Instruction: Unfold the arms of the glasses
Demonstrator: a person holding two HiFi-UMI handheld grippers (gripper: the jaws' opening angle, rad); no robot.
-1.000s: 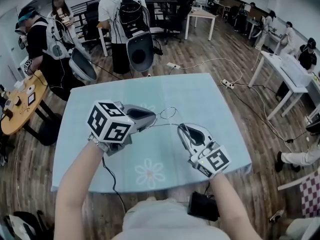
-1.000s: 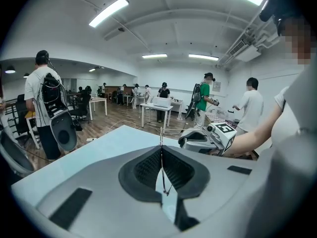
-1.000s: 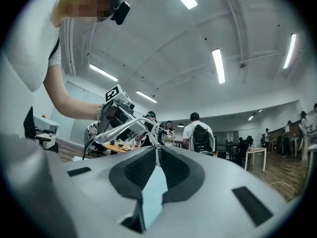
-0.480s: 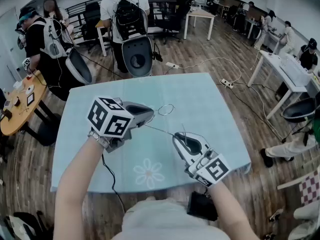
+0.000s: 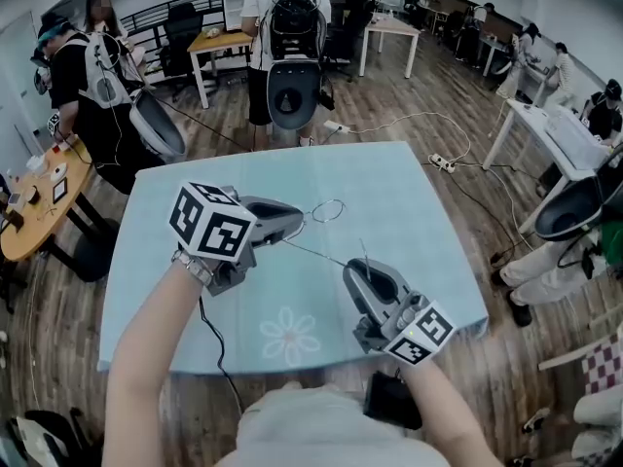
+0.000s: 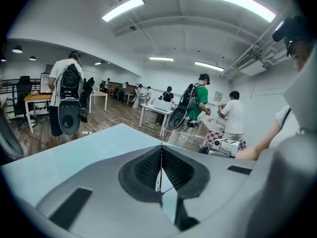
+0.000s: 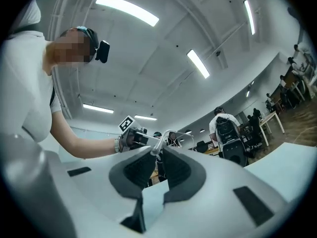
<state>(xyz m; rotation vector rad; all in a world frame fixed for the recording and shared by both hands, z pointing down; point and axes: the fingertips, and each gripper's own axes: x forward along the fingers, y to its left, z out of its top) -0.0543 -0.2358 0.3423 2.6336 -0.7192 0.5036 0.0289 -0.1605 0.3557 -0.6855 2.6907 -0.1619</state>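
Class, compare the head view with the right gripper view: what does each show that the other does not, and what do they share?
Only the head view: the flower print on the blue tablecloth, and the marker cube on the right gripper. Only the right gripper view: the ceiling lights, and that gripper's jaws shut on the tip of one arm of the glasses. Both: the glasses, the left gripper holding them, and the tablecloth.

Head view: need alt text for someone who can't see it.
A person holds thin wire-rimmed glasses over a pale blue table, the left gripper shut on the frame and the right gripper shut on one arm that stretches between them. Other people stand in the room behind.
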